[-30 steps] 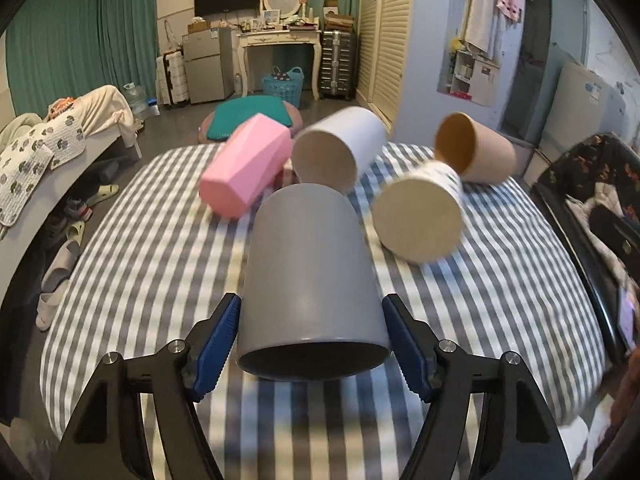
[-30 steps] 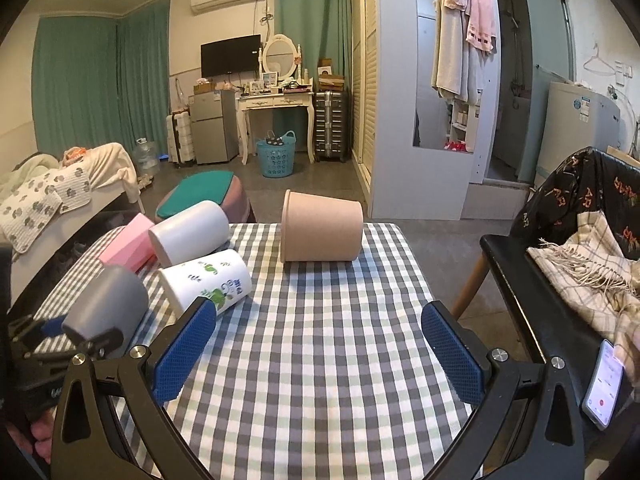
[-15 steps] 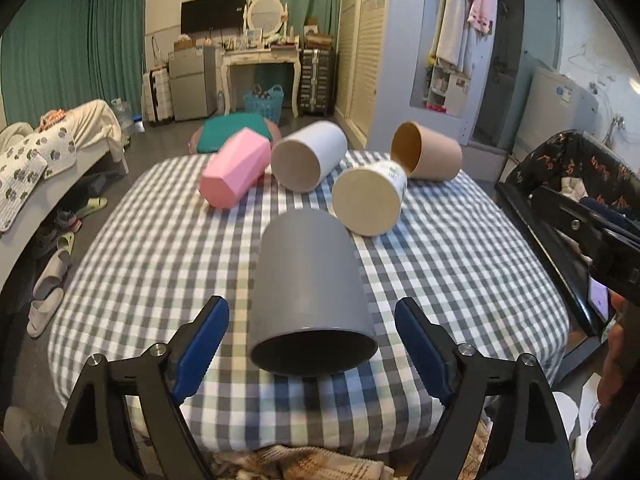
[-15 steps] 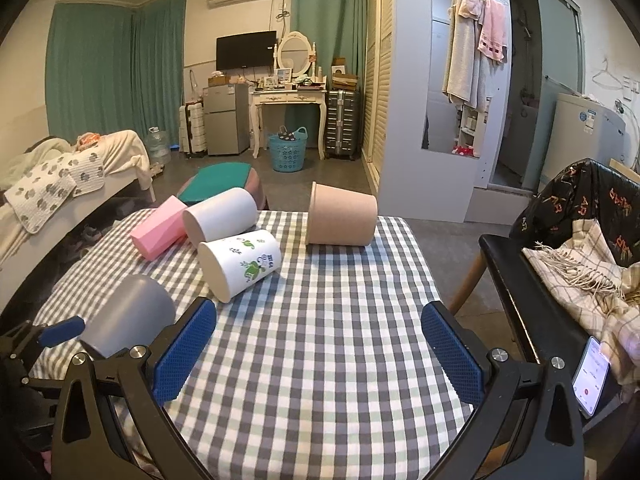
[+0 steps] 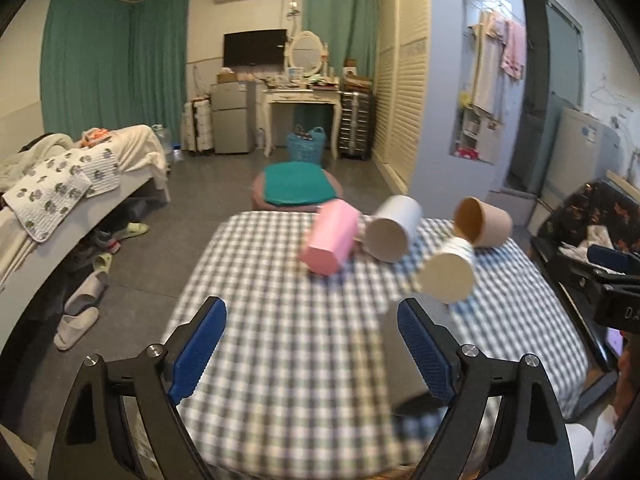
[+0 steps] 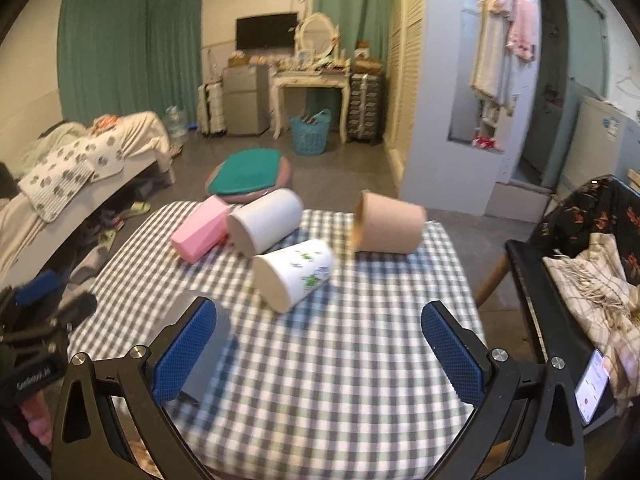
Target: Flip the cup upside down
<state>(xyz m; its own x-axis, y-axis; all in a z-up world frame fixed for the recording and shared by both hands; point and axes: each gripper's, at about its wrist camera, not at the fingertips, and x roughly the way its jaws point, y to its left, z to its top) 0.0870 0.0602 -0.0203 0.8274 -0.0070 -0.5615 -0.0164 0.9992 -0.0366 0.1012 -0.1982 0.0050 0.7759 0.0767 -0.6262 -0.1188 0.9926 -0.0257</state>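
A grey cup (image 6: 212,344) stands upside down near the table's front left edge, partly hidden behind my right gripper's left finger; in the left wrist view only a blurred sliver (image 5: 416,396) shows by the right finger. My left gripper (image 5: 312,352) is open and empty, pulled back above the checked table (image 5: 288,352). My right gripper (image 6: 316,354) is open and empty over the table's front. Four cups lie on their sides: pink (image 6: 200,232), white (image 6: 266,224), white with green print (image 6: 294,274) and brown (image 6: 388,224).
A black chair with a plaid scarf (image 6: 592,280) and a phone (image 6: 592,384) stands right of the table. A round stool with a teal cushion (image 6: 248,176) sits behind it. A bed (image 6: 80,168) is on the left.
My left gripper opened, let go of the grey cup and drew back and up. The grey cup now stands on the table. The right gripper shifted slightly.
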